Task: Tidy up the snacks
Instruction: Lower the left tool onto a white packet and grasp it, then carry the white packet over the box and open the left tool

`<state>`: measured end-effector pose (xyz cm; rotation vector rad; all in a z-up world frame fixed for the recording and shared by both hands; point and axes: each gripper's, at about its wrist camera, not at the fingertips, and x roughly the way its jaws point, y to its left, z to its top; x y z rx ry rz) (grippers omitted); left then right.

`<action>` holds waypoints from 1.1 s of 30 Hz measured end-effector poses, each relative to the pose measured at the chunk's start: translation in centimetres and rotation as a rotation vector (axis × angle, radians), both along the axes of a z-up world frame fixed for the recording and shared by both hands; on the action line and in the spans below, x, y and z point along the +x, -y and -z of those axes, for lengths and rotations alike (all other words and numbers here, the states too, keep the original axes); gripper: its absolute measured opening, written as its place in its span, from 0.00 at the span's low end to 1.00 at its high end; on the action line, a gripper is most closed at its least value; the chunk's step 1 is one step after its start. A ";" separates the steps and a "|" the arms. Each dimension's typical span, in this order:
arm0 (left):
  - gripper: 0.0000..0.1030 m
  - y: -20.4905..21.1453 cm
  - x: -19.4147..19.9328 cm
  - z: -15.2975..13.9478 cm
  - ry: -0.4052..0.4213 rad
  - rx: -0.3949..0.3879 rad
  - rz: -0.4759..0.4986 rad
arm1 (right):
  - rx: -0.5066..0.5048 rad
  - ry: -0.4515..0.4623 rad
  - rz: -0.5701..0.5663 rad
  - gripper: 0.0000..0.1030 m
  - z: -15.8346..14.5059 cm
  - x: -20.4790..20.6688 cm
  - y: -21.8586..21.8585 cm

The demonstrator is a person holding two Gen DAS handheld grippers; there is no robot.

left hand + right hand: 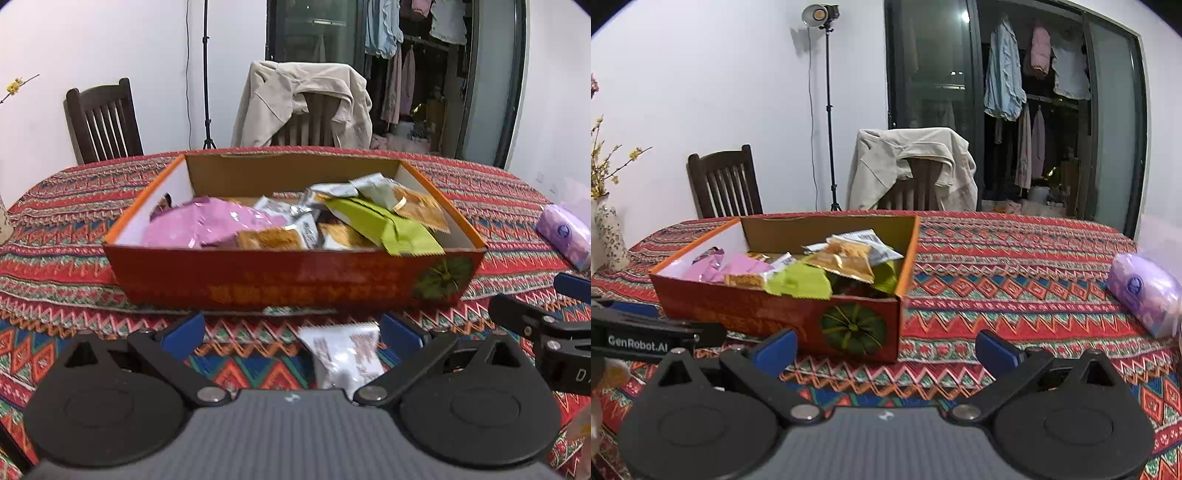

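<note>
An orange cardboard box (291, 277) (757, 310) sits on the patterned tablecloth and holds several snack packets: a pink bag (207, 221) (738, 267), a green packet (388, 225) (799, 280) and golden-brown packets (421, 206) (846, 264). A white snack packet (343, 354) lies on the cloth in front of the box, between the fingers of my left gripper (291, 334), untouched. The left gripper is open. My right gripper (886, 347) is open too, with only cloth and the box's near right corner between its fingers.
A purple tissue pack (565, 236) (1145, 291) lies at the table's right. A flowered vase (609, 236) stands at the left edge. Two chairs (724, 184), one draped with a beige jacket (912, 166), and a light stand (827, 110) are behind the table.
</note>
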<state>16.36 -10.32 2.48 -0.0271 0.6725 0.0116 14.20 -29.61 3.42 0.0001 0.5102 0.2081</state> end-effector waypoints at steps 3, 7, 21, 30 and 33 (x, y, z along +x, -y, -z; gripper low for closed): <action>1.00 0.9 0.0 0.7 -0.020 0.003 -0.001 | 0.016 0.002 -0.001 1.00 0.5 0.0 0.6; 1.00 1.9 0.3 1.8 -0.058 0.015 -0.016 | 0.050 0.001 -0.009 1.00 1.6 0.2 1.0; 0.45 3.2 0.7 3.5 -0.084 0.037 -0.001 | 0.066 -0.007 0.010 1.00 2.9 0.3 1.0; 0.45 0.5 -1.5 1.5 -0.010 0.016 -0.012 | 0.044 0.000 -0.002 1.00 3.0 0.0 0.6; 0.45 -0.5 -2.0 -0.1 0.034 0.008 -0.023 | 0.049 0.005 -0.003 1.00 3.0 -0.1 0.6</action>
